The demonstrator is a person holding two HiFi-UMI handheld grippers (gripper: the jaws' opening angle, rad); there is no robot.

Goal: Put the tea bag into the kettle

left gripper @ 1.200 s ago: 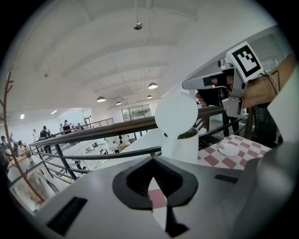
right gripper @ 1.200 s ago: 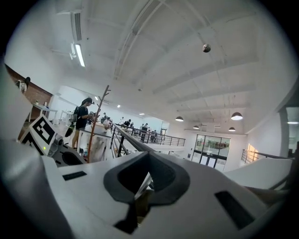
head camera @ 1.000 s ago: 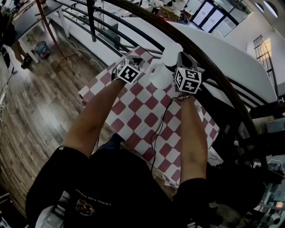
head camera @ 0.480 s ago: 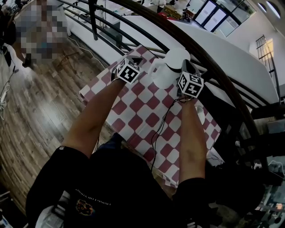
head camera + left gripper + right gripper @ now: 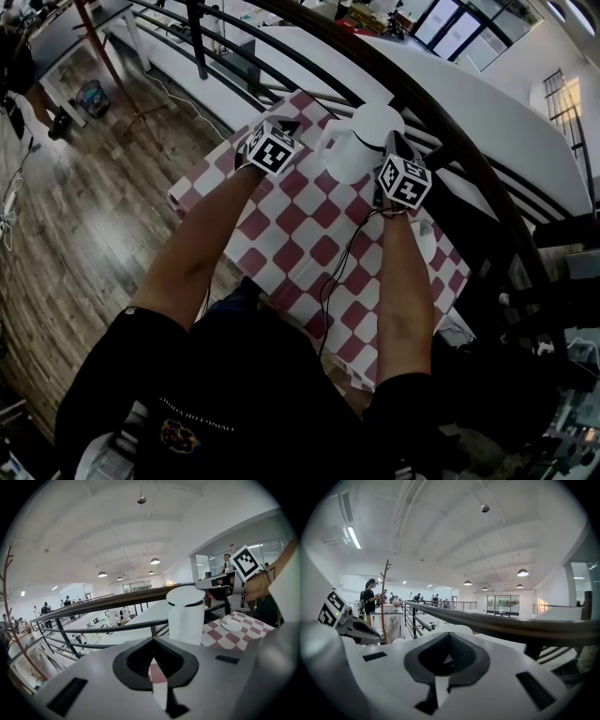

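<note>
I run 2 tongs. The left tongs [image 5: 286, 126] are pinched shut and empty. The right tongs [image 5: 389, 141] are pinched shut at the lid of the 1 white kettle [image 5: 359, 155], far back on the checked counter [image 5: 309, 225]. Only the left gripper view shows the 1 little dish [image 5: 231, 624] clearly. I can't make out the tea bag.

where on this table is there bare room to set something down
The checked cloth lies bare between the two forearms, kettle to near edge, except a thin cable. The far edge by the railing is crowded: kettle, left gripper, right gripper. A small white dish sits right of the right forearm.
</note>
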